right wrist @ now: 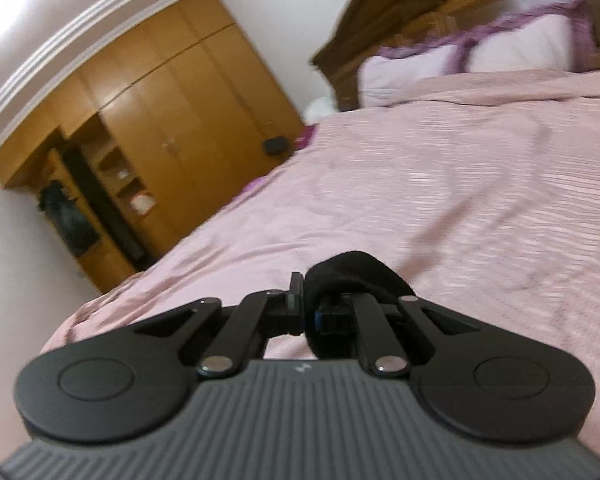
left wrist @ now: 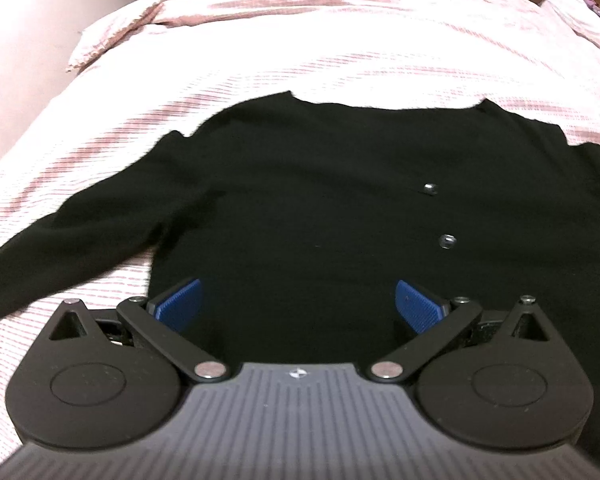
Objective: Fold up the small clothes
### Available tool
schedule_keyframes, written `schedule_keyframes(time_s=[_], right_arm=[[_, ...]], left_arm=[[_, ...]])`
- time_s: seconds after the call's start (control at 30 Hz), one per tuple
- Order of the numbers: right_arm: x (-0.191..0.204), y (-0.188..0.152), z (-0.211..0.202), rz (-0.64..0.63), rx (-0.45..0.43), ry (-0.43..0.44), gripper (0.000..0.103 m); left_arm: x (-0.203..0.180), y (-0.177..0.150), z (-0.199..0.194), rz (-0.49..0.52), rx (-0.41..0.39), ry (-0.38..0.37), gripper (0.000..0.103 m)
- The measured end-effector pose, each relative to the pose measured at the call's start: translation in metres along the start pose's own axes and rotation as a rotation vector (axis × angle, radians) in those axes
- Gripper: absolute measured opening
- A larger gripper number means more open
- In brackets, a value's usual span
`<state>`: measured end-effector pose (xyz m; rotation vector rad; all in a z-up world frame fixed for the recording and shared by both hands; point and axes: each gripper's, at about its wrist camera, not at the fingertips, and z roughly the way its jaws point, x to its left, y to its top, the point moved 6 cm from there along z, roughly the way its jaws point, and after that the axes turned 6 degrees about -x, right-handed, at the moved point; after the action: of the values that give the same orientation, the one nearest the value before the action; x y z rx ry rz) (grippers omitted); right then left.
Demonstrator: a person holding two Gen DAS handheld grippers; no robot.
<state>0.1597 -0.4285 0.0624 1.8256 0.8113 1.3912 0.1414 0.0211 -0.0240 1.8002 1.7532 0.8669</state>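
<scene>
Right hand-held gripper (right wrist: 309, 312) clamps black cardigan (left wrist: 340, 208) fold; left hand-held gripper (left wrist: 298, 304) agape; cardigan lengthwise away.

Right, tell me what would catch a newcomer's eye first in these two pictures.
First, the black cardigan spread flat across the pink striped bedspread, two shiny buttons down its front, with the left tongs standing open just above its near edge. In the right wrist view, the right tongs are shut on a bunched fold of black cloth lifted above the bed, with a wooden wardrobe behind.
</scene>
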Motion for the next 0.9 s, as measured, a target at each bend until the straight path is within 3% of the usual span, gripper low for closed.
schedule_keyframes(time_s=[0.37, 0.6, 0.7, 0.9], right_arm=[[0.123, -0.042, 0.016, -0.024, 0.071, 0.17, 0.008], [0.203, -0.075, 0.009, -0.009, 0.101, 0.31, 0.008], [0.234, -0.102, 0.005, -0.021, 0.148, 0.375, 0.008], [0.274, -0.19, 0.0, -0.08, 0.306, 0.462, 0.008]], left_arm=[[0.041, 0.002, -0.008, -0.03, -0.019, -0.011, 0.103], [0.065, 0.002, -0.012, -0.035, -0.039, 0.037, 0.103], [0.082, 0.002, -0.012, -0.059, -0.047, 0.056, 0.103], [0.109, -0.008, -0.01, -0.086, -0.044, 0.107, 0.103]])
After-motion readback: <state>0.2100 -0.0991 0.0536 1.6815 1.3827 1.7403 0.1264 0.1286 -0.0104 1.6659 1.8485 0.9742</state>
